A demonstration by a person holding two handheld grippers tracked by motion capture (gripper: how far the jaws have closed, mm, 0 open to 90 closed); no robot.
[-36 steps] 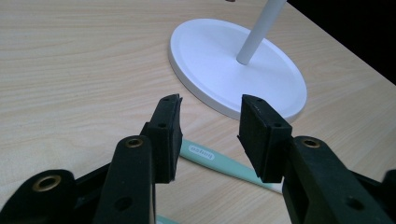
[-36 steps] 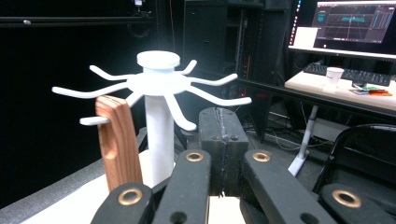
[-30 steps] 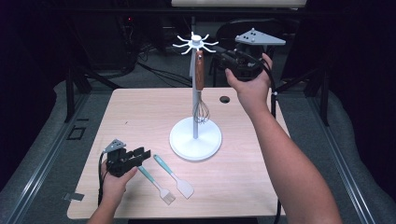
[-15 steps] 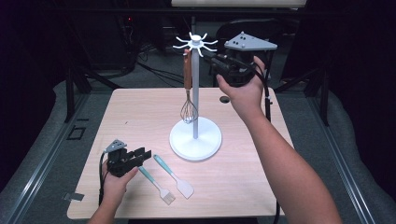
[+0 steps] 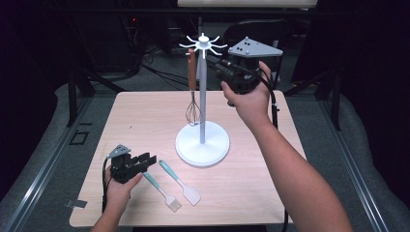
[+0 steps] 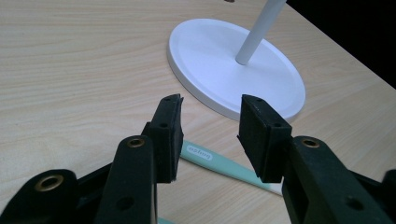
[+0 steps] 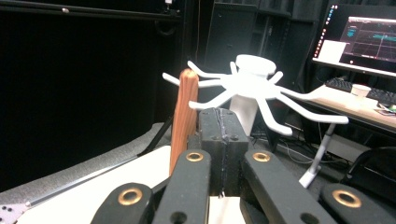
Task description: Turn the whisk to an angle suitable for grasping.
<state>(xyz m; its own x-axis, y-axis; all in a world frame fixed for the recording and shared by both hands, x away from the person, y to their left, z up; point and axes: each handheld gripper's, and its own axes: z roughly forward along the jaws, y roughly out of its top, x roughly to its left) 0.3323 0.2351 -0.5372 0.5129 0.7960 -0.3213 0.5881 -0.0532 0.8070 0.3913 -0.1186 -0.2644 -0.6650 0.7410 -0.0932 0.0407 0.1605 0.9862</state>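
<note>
Counter [image 5: 145, 121]: pale wood-grain top, carrying all items listed. Stand [image 5: 202, 140]: white, round flat base near the counter's middle, upright pole, crown of radiating hooks [image 7: 261, 91] at the top. Whisk [image 5: 193, 92]: wooden handle, dark wire head, hung from a hook on the left side of the pole, head clear of the base; in the right gripper view its handle rose just left of the closed jaws, contact not discernible. Right tongs [image 5: 223, 68]: held in the right hand [image 5: 249, 99] high beside the stand's crown, jaws pressed together with nothing between them. Left tongs [image 5: 147, 161]: held in the left hand [image 5: 118, 186] low at the counter's near left, jaws apart and clamped on nothing; in the left gripper view a teal handle lay on the counter beneath the gap. Brush [image 5: 162, 188]: teal handle, pale bristle end, lying flat just beside the left tongs. Spatula [image 5: 180, 182]: teal handle, pale blade, lying alongside the brush, near the stand's base.
</note>
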